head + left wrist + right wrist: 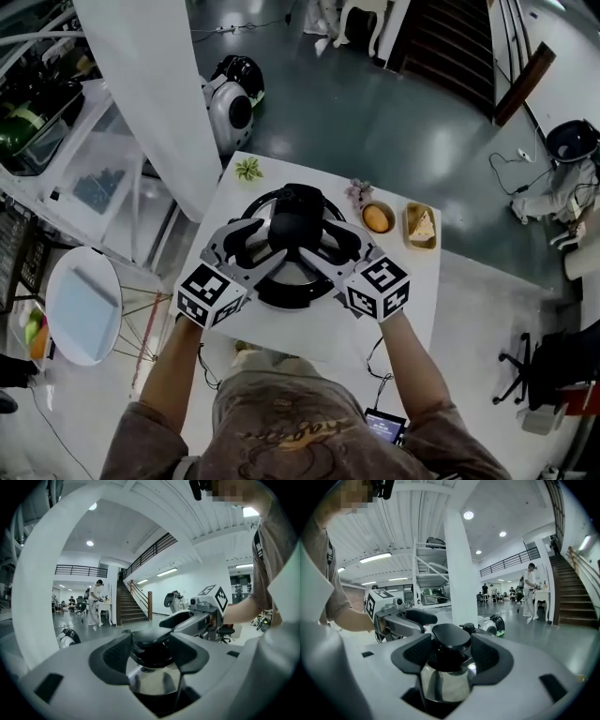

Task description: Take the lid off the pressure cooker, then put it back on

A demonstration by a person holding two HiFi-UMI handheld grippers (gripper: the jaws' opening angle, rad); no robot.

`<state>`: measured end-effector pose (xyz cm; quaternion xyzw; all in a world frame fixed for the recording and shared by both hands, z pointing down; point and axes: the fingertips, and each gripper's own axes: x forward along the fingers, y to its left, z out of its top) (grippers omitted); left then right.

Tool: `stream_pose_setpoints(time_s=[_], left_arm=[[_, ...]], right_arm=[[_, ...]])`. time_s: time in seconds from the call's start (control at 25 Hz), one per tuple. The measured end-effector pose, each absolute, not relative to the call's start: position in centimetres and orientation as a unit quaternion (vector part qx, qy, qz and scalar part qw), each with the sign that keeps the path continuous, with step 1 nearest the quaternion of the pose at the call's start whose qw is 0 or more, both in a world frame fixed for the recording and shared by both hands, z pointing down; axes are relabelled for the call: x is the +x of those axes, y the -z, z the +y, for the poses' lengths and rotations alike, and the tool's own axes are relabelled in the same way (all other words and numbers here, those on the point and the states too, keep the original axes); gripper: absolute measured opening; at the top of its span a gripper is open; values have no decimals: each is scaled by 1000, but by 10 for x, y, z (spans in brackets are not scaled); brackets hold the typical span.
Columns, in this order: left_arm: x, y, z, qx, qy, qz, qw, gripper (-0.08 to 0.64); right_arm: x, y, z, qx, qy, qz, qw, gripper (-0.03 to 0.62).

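With its stainless-steel lid [269, 214] apparently seated, the round, black-rimmed pressure cooker [286, 298] stands at the middle of the white tabletop [412, 272]. A person brings the left gripper [262, 246] and the right gripper [328, 248] in from the near side, angled towards each other. Both meet at the lid's black plastic knob [298, 220]. In each gripper view the jaws stand wide on either side of that knob, and the dark pads look pressed against its flanks with polished steel showing below. Two holds from opposite quarters would likely steady the knob for the twist that frees the lid, so the opening step seems about to begin and the lift is not yet made. A small green plant [248, 169], an orange bowl [378, 217] and a yellow tray [420, 226] line the far edge, well apart from the cooker.
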<state>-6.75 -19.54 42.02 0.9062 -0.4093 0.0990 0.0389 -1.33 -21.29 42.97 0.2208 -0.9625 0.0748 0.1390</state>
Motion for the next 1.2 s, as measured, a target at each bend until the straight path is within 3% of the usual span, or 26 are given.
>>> stream_pose_setpoints(time_s=[0.4,1.2], left_arm=[[-75,-403,-158,912,-70,-402,40,250],[-88,-392,-16,937,-45,-344,46,252]], right_arm=[[-7,-421,-180,249,-78,-960,103,238],[-1,-409,-21,345,-62,-931,104,233]])
